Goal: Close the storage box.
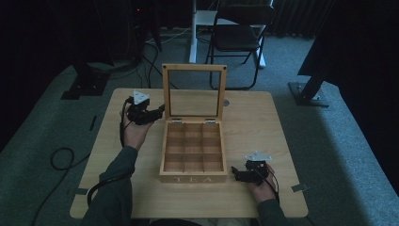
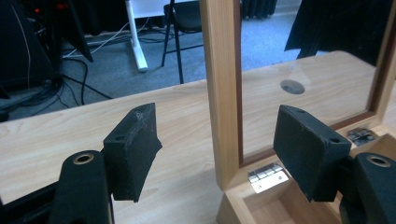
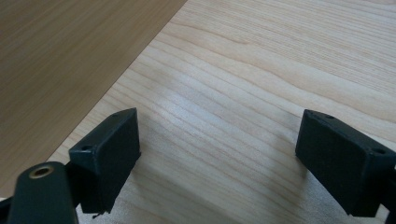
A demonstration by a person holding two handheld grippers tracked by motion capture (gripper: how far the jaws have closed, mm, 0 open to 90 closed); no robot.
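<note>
Light wood table (image 1: 263, 132) on grey carpet, dark room, one folding chair (image 1: 237, 35) behind. One tea box (image 1: 193, 153) at table centre, lid (image 1: 193, 92) upright, nine compartments. Left gripper (image 2: 219, 154) spread wide astride lid frame; right gripper (image 3: 217, 163) wide, holding nothing, beside box.
</note>
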